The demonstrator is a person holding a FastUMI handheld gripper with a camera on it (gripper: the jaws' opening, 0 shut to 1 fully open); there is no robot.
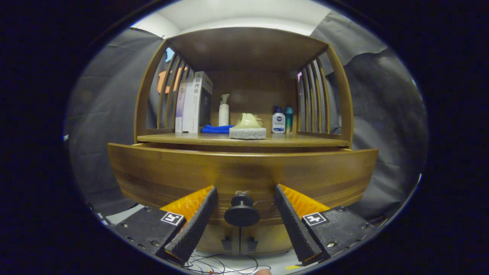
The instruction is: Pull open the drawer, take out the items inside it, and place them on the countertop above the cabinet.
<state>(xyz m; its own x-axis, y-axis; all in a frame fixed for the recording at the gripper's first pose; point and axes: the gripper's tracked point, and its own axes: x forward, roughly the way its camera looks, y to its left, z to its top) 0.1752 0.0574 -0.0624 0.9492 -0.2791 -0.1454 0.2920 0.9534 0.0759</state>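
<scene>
On the wooden countertop, upright books stand at the left edge, then a folded blue cloth, a rough grey sponge mid-front, and bottles rightward. Below, the curved wooden drawer front sits slightly pulled out. The gripper fingers are spread apart, flanking its round black knob without touching.

The cabinet is warm brown wood, and its drawer front shows a streaked grain — amber with darker bands. The knob is black. On the countertop lie a bright blue cloth and a speckled grey sponge under a pale green lump. The spray bottle is white; a second bottle is white with a dark blue label and cap, a third teal. The books — white and lilac spines.
</scene>
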